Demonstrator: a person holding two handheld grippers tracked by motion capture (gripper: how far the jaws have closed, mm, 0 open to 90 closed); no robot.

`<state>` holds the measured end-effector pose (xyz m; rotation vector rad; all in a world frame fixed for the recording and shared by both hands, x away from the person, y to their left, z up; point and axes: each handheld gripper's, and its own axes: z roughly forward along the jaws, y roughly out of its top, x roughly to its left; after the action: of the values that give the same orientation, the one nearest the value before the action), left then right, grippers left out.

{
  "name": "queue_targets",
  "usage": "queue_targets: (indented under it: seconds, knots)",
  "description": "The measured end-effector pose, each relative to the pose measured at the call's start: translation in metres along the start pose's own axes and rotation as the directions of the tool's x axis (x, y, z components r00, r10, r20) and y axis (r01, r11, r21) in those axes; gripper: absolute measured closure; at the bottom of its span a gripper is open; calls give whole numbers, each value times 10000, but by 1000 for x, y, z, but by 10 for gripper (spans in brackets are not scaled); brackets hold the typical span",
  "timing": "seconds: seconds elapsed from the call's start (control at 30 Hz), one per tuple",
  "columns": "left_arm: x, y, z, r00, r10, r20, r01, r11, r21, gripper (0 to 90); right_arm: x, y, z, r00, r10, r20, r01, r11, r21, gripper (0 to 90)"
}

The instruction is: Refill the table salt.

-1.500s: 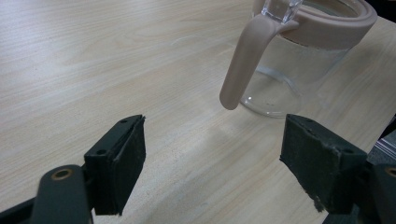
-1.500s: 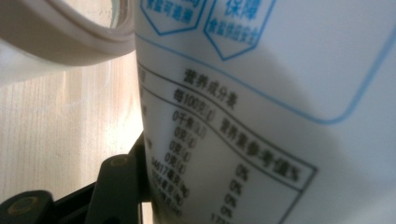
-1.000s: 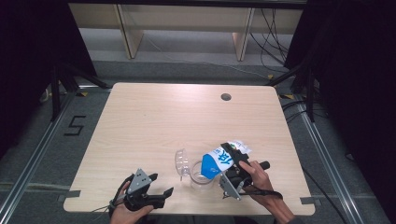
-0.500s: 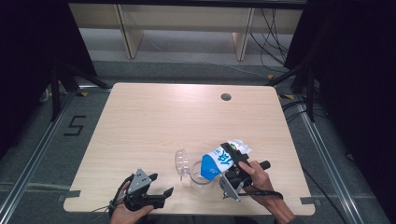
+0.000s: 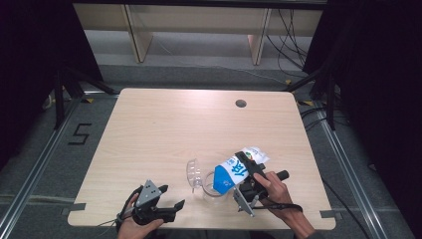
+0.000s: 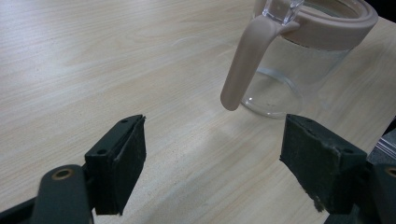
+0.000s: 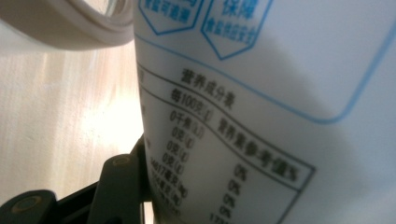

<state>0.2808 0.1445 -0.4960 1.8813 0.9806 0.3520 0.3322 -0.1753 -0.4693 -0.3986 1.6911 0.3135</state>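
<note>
A white and blue carton is tilted, with its lower end over the mouth of a clear glass jug. My right gripper is shut on the carton's sides. In the right gripper view the carton's printed panel is close up, one black finger presses on it, and the jug's beige rim lies just beyond. My left gripper rests near the table's front edge, left of the jug, open with nothing in it. In the left gripper view the jug and its beige handle stand ahead.
The light wooden table has a round cable hole at its far right. A clear flap stands up at the jug's left side. Dark floor, rails and shelf legs surround the table.
</note>
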Motion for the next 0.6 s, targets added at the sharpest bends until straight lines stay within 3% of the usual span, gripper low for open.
queue_targets:
  seconds: [0.03, 0.1, 0.33, 0.4, 0.47, 0.5, 0.6]
  knots:
    - [0, 0, 0, 10000, 0, 1, 0, 10000, 11, 218, -1, 0, -1, 10000, -25, 31, 25, 9999, 123, 479]
    - [0, 0, 0, 10000, 11, 4, -11, 10000, 2, 218, 5, -1, -2, 9972, 723, -170, -717, 9969, 329, 479]
    - [0, 0, 0, 10000, 2, -6, -2, 10000, 8, 218, 6, -1, -3, 9970, 770, -58, -766, 9957, 517, 481]
    - [0, 0, 0, 10000, -3, -8, 3, 10000, 4, 218, 0, -1, 0, 10000, -27, 91, 26, 9999, 101, 481]
    - [0, 0, 0, 10000, -5, -9, 5, 10000, 3, 218, -1, 0, 0, 9997, -220, 114, 219, 9997, 94, 481]
    - [0, 0, 0, 10000, 1, -8, -1, 10000, 9, 218, 5, -1, -2, 9988, 484, 18, -484, 9982, 357, 481]
    - [0, 0, 0, 10000, 6, -5, -6, 10000, 6, 218, 5, 0, -2, 9990, 455, 48, -456, 9985, 318, 483]
